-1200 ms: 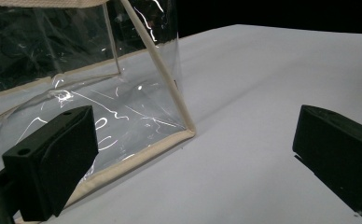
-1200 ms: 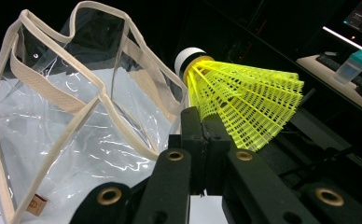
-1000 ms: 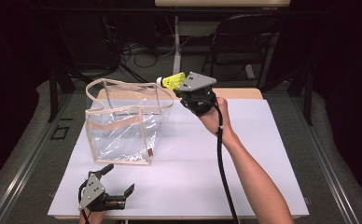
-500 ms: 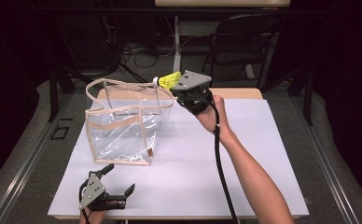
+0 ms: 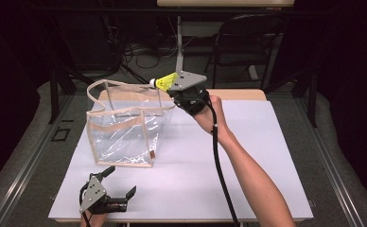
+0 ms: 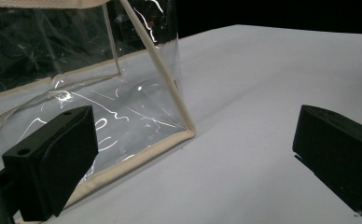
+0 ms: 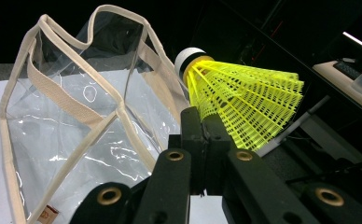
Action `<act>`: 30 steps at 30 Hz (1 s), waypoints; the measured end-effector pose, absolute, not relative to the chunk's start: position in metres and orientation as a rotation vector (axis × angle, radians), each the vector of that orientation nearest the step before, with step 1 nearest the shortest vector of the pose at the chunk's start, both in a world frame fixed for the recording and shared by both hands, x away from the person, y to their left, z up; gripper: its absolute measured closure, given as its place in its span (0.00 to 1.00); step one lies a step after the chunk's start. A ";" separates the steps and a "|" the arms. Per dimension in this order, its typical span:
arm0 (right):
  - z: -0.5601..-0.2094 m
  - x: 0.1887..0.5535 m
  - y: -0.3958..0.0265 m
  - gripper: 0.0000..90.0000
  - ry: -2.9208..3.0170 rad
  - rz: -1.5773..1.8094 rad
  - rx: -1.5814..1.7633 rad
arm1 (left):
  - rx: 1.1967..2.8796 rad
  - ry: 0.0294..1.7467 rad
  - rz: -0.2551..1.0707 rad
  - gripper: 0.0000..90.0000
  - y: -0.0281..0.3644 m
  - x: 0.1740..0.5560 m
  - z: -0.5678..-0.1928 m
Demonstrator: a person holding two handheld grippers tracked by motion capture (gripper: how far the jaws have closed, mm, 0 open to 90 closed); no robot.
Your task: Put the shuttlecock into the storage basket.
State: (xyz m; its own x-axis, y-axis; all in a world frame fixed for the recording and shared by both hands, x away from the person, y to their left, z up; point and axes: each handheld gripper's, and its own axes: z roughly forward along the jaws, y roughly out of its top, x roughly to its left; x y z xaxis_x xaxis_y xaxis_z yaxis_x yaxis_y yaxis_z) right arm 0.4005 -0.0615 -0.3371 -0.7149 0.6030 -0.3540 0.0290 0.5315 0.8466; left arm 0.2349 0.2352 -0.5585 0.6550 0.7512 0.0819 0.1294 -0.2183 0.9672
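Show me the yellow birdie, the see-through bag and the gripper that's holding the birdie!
yellow shuttlecock (image 7: 244,107): right gripper view, on its mesh skirt.
clear bag (image 5: 122,135): high view, on its front wall.
right gripper (image 5: 174,87): high view, at its jaw tips, shut on the skirt.

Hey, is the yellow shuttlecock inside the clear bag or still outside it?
Outside. The right gripper holds the shuttlecock by its skirt, above the bag's open rim.
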 end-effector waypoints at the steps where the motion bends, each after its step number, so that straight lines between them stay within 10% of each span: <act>1: -0.337 0.401 -0.061 1.00 2.133 1.163 0.509 | 1.722 0.717 0.673 0.00 0.235 0.235 -0.558; 30: -0.336 0.407 -0.041 1.00 2.159 1.170 0.498 | 1.718 0.717 0.671 0.00 0.236 0.234 -0.558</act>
State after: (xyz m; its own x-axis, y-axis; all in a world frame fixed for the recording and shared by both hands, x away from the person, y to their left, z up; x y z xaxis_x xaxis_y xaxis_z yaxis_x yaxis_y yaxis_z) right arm 0.4072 -0.0414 -0.3361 -0.7334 0.5862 -0.3442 0.0320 0.5355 0.8439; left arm 0.2344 0.2356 -0.5582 0.6560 0.7506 0.0792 0.1278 -0.2139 0.9685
